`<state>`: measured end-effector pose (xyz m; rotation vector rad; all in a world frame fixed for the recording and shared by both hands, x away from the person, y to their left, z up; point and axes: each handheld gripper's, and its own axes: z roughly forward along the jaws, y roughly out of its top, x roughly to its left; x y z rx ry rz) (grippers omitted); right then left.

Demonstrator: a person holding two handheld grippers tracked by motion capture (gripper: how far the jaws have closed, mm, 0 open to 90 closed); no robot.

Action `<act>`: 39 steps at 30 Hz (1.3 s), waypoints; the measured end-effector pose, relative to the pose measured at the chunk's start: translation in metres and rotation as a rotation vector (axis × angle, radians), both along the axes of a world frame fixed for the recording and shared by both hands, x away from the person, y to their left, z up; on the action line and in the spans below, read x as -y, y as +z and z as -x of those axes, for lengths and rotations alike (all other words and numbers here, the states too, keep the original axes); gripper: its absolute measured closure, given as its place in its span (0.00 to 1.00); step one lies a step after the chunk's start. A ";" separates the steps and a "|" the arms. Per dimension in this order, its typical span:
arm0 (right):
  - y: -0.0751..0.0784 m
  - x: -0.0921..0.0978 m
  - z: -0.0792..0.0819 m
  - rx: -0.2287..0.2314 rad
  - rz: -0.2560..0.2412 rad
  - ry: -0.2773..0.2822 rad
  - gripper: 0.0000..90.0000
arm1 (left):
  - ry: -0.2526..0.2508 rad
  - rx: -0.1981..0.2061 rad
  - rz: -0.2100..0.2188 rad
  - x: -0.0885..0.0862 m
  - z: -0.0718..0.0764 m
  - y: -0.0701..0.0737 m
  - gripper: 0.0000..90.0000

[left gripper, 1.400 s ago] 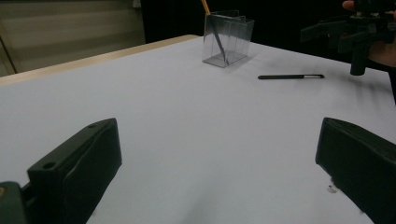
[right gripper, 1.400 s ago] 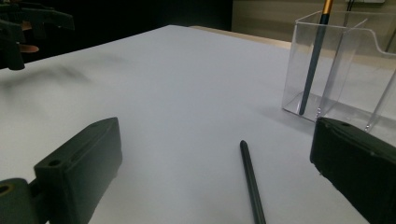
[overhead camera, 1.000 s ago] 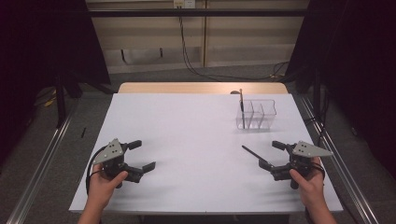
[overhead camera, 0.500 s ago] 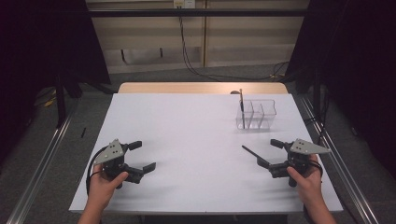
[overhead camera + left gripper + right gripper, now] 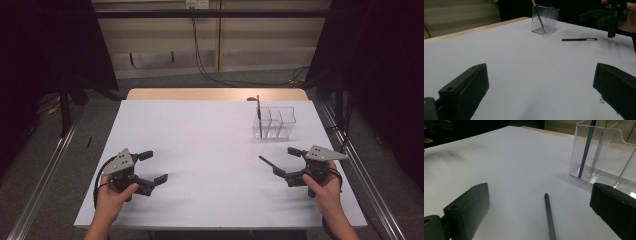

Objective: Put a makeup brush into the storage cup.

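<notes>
High view: a white table top with a bare wooden strip along its far edge. No brand, label or writing can be read on any thing. The left gripper, held in the person's left hand, sits near the front left corner with its jaws spread and nothing between them. The right gripper, held in the right hand, sits near the front right edge, jaws likewise parted and empty.

A dark pen lies flat on the table just beside the right gripper's lower jaw; in the right gripper view the pen lies between the two jaws, untouched. A clear plastic organiser with several compartments stands toward the far right, well in from the table edges; a pencil leans in its leftmost compartment.

Left gripper view: the pen lies apart from the organiser. The middle and left of the table are open surface between the grippers.
</notes>
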<state>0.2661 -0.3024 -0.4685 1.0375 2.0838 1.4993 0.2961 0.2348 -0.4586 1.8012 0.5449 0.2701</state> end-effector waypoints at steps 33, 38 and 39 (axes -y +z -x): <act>0.018 -0.015 -0.041 -0.296 0.290 0.030 0.03 | -0.007 0.006 -0.011 0.003 0.000 0.001 0.00; 0.020 -0.017 -0.046 -0.353 0.377 0.044 0.03 | -0.005 0.011 -0.018 0.002 0.000 0.002 0.00; 0.020 -0.018 -0.048 -0.369 0.396 0.048 0.03 | -0.005 0.012 -0.020 0.001 0.000 0.002 0.00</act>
